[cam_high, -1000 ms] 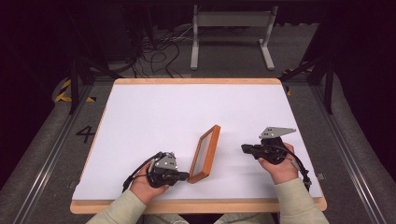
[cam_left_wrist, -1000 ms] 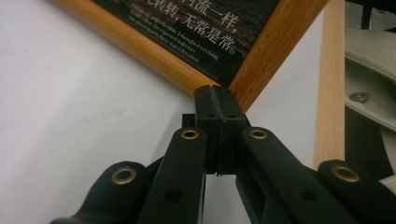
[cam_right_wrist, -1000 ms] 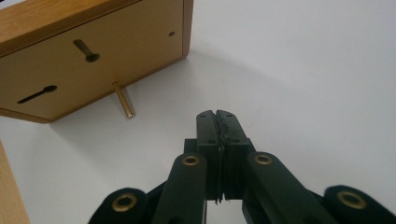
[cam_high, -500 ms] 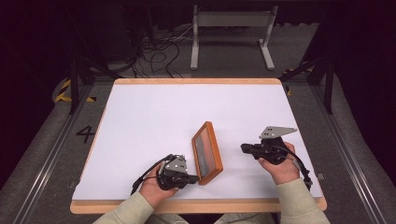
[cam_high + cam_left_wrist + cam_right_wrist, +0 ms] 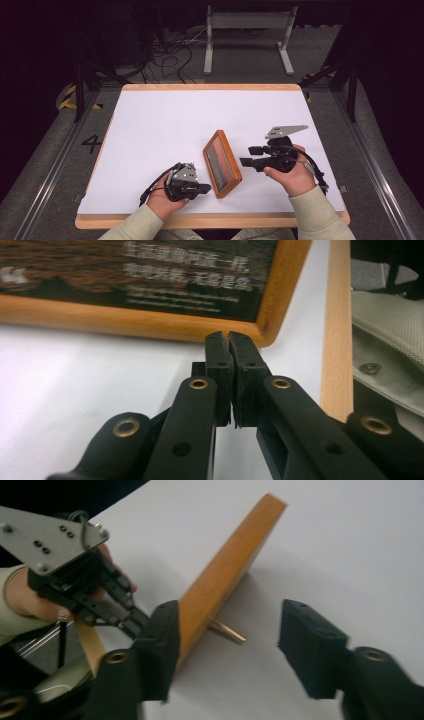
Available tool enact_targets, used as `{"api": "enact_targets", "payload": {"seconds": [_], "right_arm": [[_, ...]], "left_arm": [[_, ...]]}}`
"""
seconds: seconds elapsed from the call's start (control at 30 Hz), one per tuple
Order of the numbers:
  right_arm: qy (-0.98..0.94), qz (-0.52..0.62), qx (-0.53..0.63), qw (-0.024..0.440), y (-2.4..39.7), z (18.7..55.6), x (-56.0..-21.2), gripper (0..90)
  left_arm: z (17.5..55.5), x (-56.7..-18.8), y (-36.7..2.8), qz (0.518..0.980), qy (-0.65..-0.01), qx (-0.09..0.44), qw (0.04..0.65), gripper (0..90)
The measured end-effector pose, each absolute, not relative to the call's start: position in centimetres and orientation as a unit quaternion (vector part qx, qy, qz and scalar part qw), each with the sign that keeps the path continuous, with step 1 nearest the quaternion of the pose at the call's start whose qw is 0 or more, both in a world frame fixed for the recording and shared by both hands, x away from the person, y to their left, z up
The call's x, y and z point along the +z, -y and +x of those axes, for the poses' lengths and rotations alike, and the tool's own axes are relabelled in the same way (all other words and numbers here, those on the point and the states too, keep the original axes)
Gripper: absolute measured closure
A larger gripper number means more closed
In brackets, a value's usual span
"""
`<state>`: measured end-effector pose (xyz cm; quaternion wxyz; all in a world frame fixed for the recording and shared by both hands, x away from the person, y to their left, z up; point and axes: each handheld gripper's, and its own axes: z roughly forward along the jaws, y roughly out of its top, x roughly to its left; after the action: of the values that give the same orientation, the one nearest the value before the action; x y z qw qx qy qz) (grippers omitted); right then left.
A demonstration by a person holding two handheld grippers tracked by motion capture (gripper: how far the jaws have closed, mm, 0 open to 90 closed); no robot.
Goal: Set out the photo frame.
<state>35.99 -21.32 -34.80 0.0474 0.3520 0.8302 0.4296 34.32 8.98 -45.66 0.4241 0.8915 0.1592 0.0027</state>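
High view shows a wooden picture frame (image 5: 222, 164) on the white counter (image 5: 165, 130). Left tongs (image 5: 204, 189), pressed together and empty, sit just beside its near corner; right tongs (image 5: 250, 156), spread wide, sit beside its right edge.

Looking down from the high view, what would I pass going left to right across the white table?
The left claw, shut with nothing in it → the wooden picture frame, leaning on its stand → the right claw, open, with a grey plate on top. All stand on the table.
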Motion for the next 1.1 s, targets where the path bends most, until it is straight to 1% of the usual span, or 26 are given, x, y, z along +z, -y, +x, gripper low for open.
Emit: {"api": "enact_targets", "payload": {"seconds": [0.13, 0.27, 0.37, 0.4, 0.43, 0.47, 0.57, 0.63, 0.67, 0.9, 1.1], "right_arm": [[-0.846, 0.363, 0.390, 0.025, 18.6, 37.0, -34.7, 32.1], [-0.860, 0.379, 0.343, -0.001, 16.0, 38.4, -35.9, 30.5], [-0.869, 0.384, 0.313, -0.013, 14.3, 39.2, -37.0, 36.1], [-0.872, 0.385, 0.303, -0.014, 13.9, 39.4, -37.4, 40.0], [-0.875, 0.387, 0.290, -0.021, 13.6, 39.6, -37.6, 43.0], [-0.872, 0.392, 0.290, -0.038, 13.5, 39.8, -37.7, 44.7], [-0.872, 0.400, 0.280, -0.028, 13.3, 40.0, -37.5, 50.4], [-0.877, 0.401, 0.265, -0.027, 13.2, 40.0, -37.4, 57.9], [-0.879, 0.402, 0.256, -0.019, 13.1, 39.9, -37.4, 59.6], [-0.869, 0.426, 0.248, -0.034, 13.2, 40.3, -37.2, 65.4], [-0.866, 0.431, 0.248, -0.046, 13.5, 40.6, -37.0, 70.1]], "left_arm": [[34.5, -45.4, -9.8, 0.888, -0.167, 0.009, 0.428, 85.6], [34.6, -45.2, -10.9, 0.884, -0.178, 0.019, 0.433, 84.9], [34.8, -45.1, -11.9, 0.879, -0.189, 0.024, 0.437, 84.6], [34.9, -45.0, -12.1, 0.878, -0.193, 0.025, 0.438, 84.6], [34.9, -45.0, -12.4, 0.876, -0.196, 0.026, 0.439, 84.5], [35.0, -45.0, -12.6, 0.874, -0.199, 0.027, 0.442, 84.5], [35.0, -44.9, -12.9, 0.872, -0.206, 0.025, 0.444, 84.2], [35.1, -44.8, -13.0, 0.871, -0.203, 0.031, 0.446, 84.1], [35.1, -44.9, -13.0, 0.872, -0.204, 0.030, 0.445, 84.0], [35.2, -44.9, -13.2, 0.871, -0.206, 0.034, 0.445, 83.1], [35.6, -44.9, -14.2, 0.863, -0.224, 0.035, 0.452, 82.8]]}}
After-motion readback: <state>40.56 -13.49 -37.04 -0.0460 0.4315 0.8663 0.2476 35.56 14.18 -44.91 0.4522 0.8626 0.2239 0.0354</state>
